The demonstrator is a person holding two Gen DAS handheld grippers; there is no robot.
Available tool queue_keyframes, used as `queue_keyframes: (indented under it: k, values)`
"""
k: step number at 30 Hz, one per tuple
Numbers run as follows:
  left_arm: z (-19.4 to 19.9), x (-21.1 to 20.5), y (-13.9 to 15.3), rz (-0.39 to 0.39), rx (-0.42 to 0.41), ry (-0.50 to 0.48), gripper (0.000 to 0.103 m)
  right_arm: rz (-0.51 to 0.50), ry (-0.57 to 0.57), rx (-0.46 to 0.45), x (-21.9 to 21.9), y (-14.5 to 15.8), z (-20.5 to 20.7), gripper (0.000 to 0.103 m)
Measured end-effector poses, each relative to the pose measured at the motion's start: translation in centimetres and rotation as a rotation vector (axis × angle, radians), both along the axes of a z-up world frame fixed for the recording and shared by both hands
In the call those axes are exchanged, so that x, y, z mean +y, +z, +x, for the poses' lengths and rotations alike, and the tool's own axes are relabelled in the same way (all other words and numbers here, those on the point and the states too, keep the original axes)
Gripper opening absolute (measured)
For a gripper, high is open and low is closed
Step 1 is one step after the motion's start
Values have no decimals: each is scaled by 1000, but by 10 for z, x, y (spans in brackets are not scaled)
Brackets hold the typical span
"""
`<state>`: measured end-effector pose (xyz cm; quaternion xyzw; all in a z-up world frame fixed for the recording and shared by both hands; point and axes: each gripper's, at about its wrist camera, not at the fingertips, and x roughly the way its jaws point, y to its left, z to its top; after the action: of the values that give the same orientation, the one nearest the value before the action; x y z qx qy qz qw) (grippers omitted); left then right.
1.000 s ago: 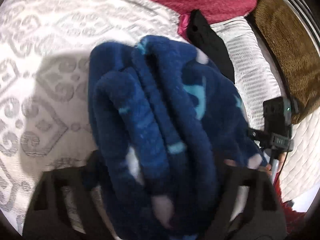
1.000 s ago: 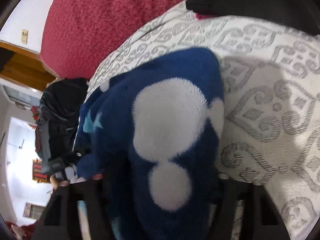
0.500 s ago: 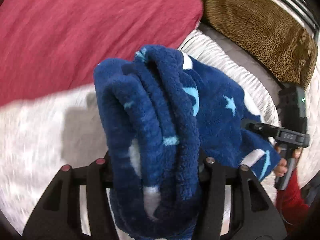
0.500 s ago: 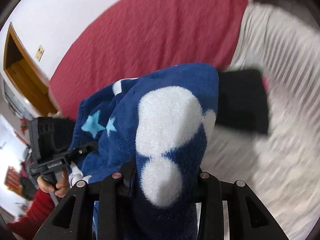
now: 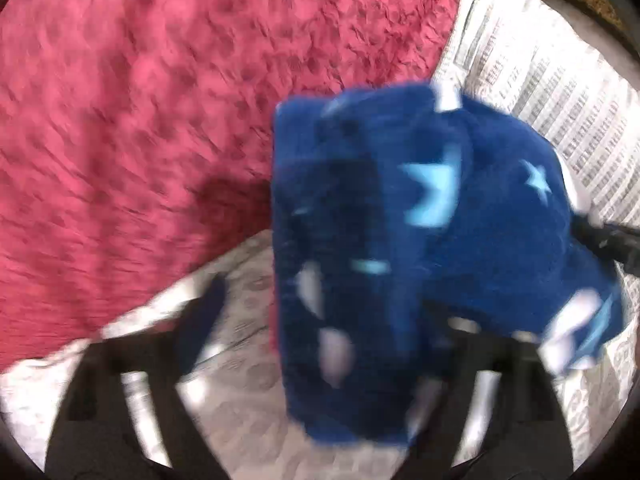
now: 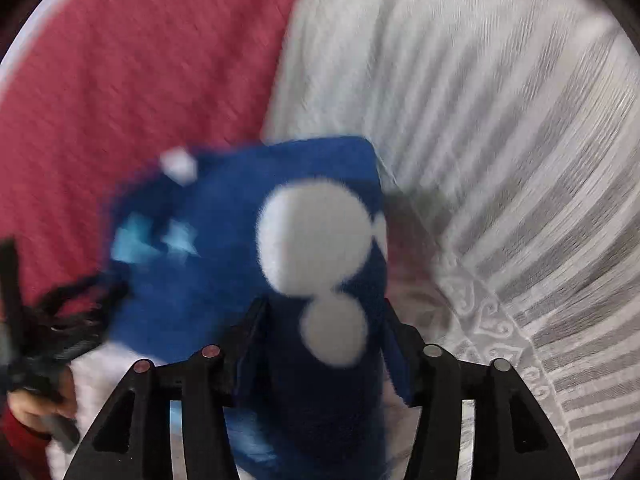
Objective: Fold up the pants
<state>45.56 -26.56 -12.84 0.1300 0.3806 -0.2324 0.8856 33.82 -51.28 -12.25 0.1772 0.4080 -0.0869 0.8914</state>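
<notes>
Folding itself looks basically done here: the pants are a thick blue fleece bundle with stars and white blobs, up off the bed and hanging in front of the red blanket and the striped pillow. Everything's motion-blurred, so this reads as the carry-and-drop step. The left gripper has just been opening its jaws, which stand wide with a clear gap on one side of the bundle, so it's let go. The right gripper has been opening too, and I can't tell whether its jaws are pressing on the pants between them. My guess for next: lower the bundle onto a flat spot, then pull back without undoing the fold.
</notes>
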Motion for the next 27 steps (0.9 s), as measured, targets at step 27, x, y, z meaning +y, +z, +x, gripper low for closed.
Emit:
queue_keyframes:
  k: [27]
  values:
    - [-369, 126, 170, -151, -257, -51, 99, -292, -125, -265, 198, 160, -349, 76]
